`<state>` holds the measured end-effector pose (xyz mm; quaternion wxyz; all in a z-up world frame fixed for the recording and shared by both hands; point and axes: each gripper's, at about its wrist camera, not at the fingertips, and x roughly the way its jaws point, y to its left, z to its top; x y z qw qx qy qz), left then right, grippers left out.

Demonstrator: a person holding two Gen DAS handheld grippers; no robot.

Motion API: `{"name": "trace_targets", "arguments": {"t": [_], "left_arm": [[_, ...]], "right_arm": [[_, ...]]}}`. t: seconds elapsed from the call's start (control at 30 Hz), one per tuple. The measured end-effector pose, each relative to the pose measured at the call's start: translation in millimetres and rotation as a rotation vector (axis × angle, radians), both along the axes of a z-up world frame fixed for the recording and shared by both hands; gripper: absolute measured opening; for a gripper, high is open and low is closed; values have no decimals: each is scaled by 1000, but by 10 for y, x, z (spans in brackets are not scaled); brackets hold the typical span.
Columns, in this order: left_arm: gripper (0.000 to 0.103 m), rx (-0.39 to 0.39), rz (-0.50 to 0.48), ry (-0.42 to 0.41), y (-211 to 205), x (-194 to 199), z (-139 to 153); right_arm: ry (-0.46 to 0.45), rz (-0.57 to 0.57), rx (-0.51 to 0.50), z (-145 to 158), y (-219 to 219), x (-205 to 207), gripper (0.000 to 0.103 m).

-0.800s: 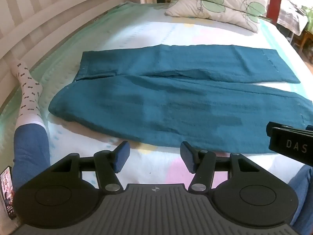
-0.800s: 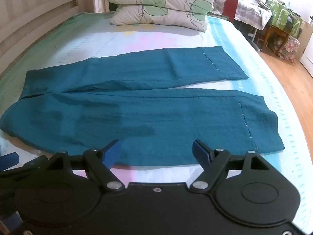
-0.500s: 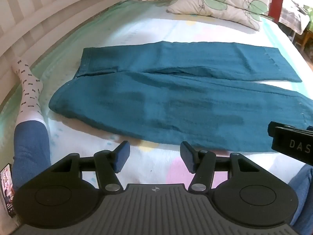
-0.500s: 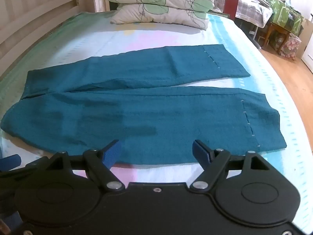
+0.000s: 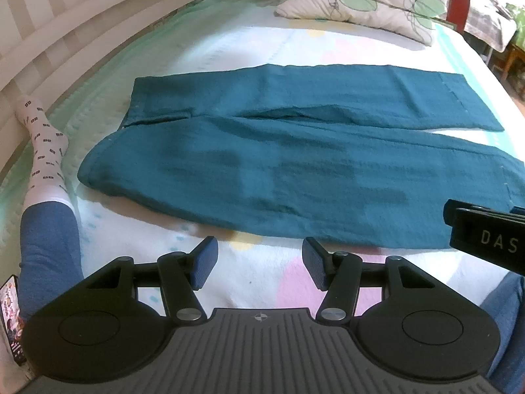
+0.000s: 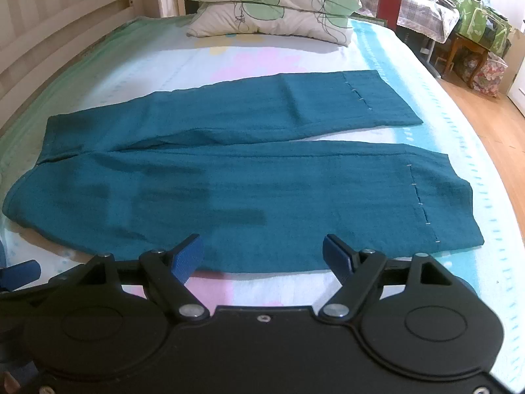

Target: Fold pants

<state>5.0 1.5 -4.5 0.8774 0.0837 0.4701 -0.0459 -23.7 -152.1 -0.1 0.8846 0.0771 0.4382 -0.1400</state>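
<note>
Teal pants (image 5: 295, 164) are spread flat across the bed (image 5: 229, 49), waistband left, legs parted toward the right. Left gripper (image 5: 259, 259) and right gripper (image 6: 262, 252) are held at the near edge, fingers wide, nothing gripped.

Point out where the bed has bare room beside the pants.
Bare sheet lies between the teal pants and the pillows. A narrower strip runs between the pants' near edge and both open grippers, left and right. The left end is crowded: a socked leg lies there.
</note>
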Motion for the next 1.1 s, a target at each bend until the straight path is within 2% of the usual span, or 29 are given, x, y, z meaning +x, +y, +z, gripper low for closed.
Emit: {"name": "trace_targets", "arguments": {"t": [1.1], "left_arm": [[56, -2, -2, 26, -34, 11, -61]], "right_arm": [[18, 3, 8, -42, 10, -2, 80]]}}
